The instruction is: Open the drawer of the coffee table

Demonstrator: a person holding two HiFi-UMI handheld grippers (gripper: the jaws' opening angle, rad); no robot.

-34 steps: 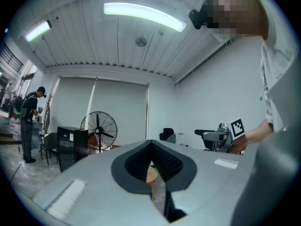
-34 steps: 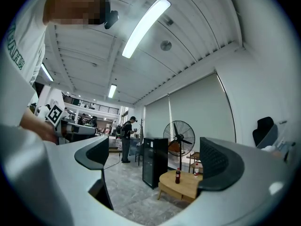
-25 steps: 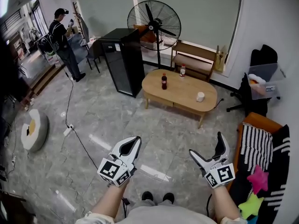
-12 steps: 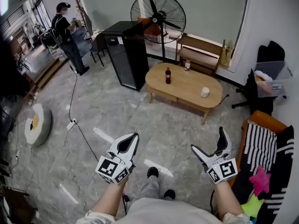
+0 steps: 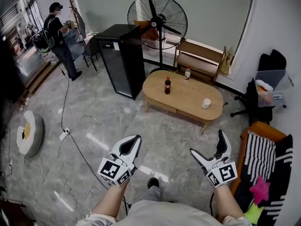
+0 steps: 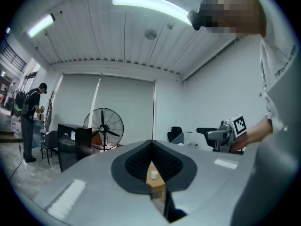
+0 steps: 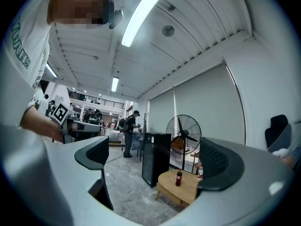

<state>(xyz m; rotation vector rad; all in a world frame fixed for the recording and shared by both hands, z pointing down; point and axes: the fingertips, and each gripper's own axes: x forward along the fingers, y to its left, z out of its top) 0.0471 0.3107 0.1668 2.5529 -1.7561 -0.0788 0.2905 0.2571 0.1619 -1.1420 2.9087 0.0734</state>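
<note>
The oval wooden coffee table point(image 5: 183, 97) stands across the room, well ahead of both grippers; its drawer front point(image 5: 187, 111) faces me and looks closed. A cola bottle point(image 5: 167, 85), a second bottle point(image 5: 188, 73) and a white cup point(image 5: 205, 103) stand on top. My left gripper point(image 5: 136, 139) is held low at the left, shut and holding nothing. My right gripper point(image 5: 209, 146) is at the right, open and empty. In the left gripper view the left gripper point(image 6: 151, 143) frames a sliver of the table point(image 6: 156, 185). The right gripper point(image 7: 155, 160) looks at the table point(image 7: 182, 186).
A black cabinet point(image 5: 124, 60) and a standing fan point(image 5: 160, 20) are left of and behind the table, with a wooden bench point(image 5: 200, 60) at the wall. An office chair point(image 5: 263, 84) and a sofa point(image 5: 265, 154) line the right. A cable point(image 5: 70, 126) crosses the floor. A person point(image 5: 56, 36) stands far left.
My feet have stepped and the head view has shifted a little. Both grippers keep their pose: left shut, right open. The table is still far ahead.
</note>
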